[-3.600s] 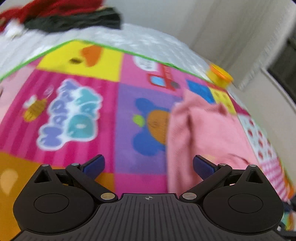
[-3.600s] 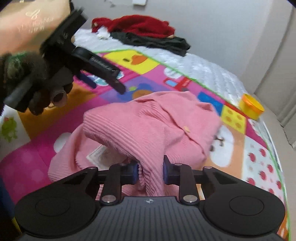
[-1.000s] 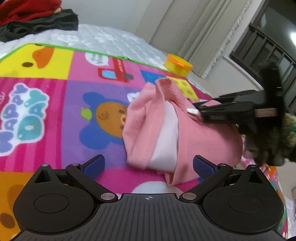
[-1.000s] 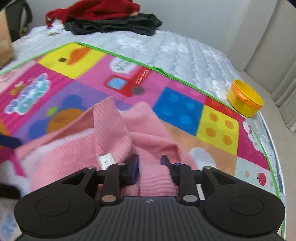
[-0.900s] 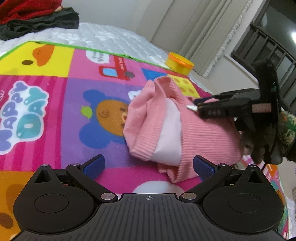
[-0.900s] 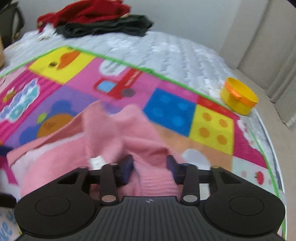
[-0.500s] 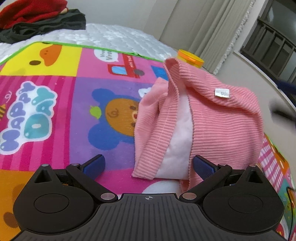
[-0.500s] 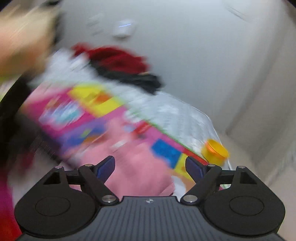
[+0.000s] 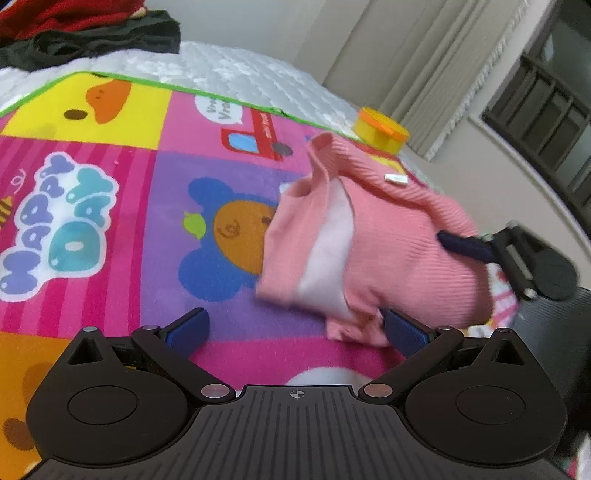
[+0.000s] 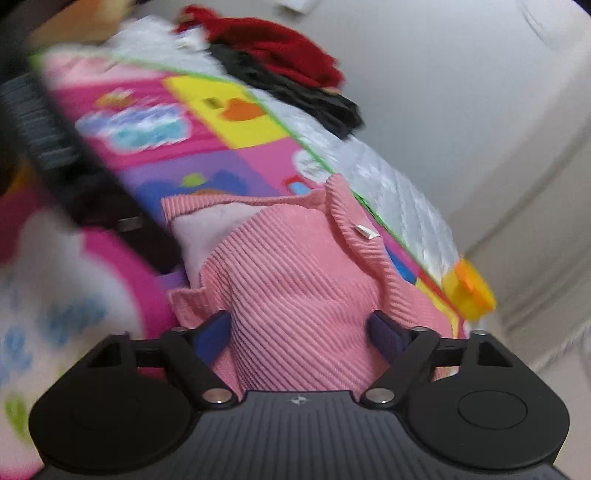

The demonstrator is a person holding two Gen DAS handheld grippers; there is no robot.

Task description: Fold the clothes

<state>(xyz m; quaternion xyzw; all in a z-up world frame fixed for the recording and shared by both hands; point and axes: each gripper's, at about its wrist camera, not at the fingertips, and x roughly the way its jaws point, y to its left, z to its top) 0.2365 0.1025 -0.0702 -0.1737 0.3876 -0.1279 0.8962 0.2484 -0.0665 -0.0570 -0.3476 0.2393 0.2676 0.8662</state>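
From the left wrist view, we see the pink ribbed garment (image 9: pixel 388 236) lying bunched on the colourful play mat (image 9: pixel 110 206) spread over the bed, to the right of centre, with its paler inside showing through the front fold and a small white label (image 9: pixel 396 179) on the upper edge. Our left gripper (image 9: pixel 295 328) has its jaws wide apart and holds nothing; the garment's lower hem lies just beside the right finger. The right gripper (image 9: pixel 458 245) comes in from the far right, one finger against the knit. A yellow tub (image 9: pixel 380 129) sits at the mat's edge behind the garment, and a red and dark clothes pile (image 9: pixel 85 33) lies at the far end of the bed.

From the right wrist view, which is smeared by motion, the right gripper (image 10: pixel 299 332) has its jaws closing around a raised ridge of the garment (image 10: pixel 295 280); the cloth sits between the fingers but we do not see them pressing on it yet.

We judge the knit light, soft and floppy, likely to sag and drag on the mat rather than slide. It should hold best at a doubled hem or the labelled neck edge, pinched deep so that only the intended layers lift.
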